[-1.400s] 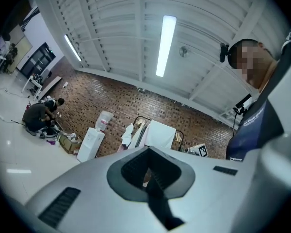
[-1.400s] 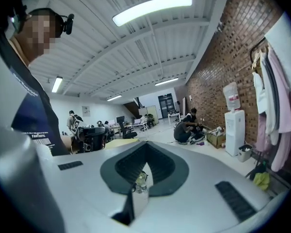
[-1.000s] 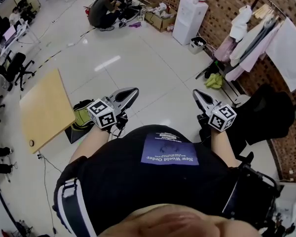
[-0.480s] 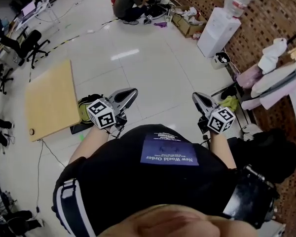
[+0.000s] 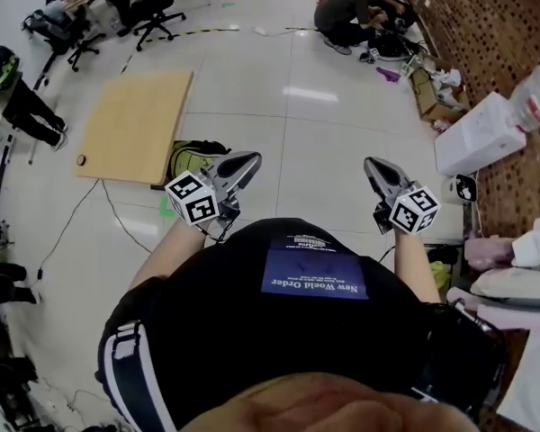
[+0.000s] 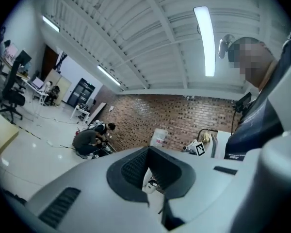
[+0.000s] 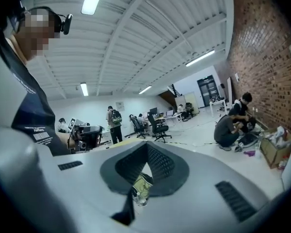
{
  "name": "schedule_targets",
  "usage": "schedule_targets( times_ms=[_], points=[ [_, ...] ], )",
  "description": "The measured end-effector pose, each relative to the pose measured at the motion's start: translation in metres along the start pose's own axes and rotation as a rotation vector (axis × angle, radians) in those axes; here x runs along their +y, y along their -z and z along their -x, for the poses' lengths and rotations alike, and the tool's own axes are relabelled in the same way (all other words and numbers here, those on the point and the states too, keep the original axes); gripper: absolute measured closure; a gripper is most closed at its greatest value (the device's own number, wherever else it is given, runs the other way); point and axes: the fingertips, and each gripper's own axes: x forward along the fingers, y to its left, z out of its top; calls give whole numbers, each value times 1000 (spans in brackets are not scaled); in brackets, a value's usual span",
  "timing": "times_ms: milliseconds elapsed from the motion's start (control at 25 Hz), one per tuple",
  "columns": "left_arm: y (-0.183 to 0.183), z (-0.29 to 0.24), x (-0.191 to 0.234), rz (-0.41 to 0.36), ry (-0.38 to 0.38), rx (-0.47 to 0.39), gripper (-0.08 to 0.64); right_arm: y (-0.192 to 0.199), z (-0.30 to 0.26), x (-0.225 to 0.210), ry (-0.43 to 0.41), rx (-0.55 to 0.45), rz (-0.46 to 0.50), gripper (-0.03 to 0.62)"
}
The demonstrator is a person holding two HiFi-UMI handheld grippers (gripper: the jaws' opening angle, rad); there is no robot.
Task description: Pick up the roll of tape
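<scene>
No roll of tape shows in any view. In the head view my left gripper (image 5: 248, 160) is held level in front of the person's black shirt, its jaws shut with nothing between them. My right gripper (image 5: 370, 164) is held the same way at the right, jaws together and empty. In the left gripper view the left gripper (image 6: 148, 152) points toward a brick wall and a crouching person (image 6: 89, 142). In the right gripper view the right gripper (image 7: 146, 147) faces the open office floor.
A wooden board (image 5: 135, 124) lies on the tiled floor, with a green and black bag (image 5: 193, 157) beside it. A white water dispenser (image 5: 480, 135) stands by the brick wall (image 5: 495, 25). People crouch (image 5: 346, 12) at the far side, and office chairs (image 5: 148, 7) stand at the upper left.
The whole view has swung round: the board, the bag and the crouching people have slid right in the head view. Both grippers stay shut and empty in front of the body.
</scene>
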Motion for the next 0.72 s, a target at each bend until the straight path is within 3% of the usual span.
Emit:
schedule_targets(
  times_ms=[120, 320, 520, 720],
  points=[
    [0, 9, 16, 3, -90, -4, 554, -3, -38, -17, -74, 14, -11, 606],
    [-11, 51, 59, 24, -220, -44, 554, -3, -117, -8, -191, 54, -12, 606],
    [-32, 97, 115, 27, -251, -93, 554, -18, -208, 19, -241, 79, 29, 606],
    [-64, 164, 188, 44, -268, -120, 554, -32, -303, 77, -284, 110, 68, 606]
  ],
)
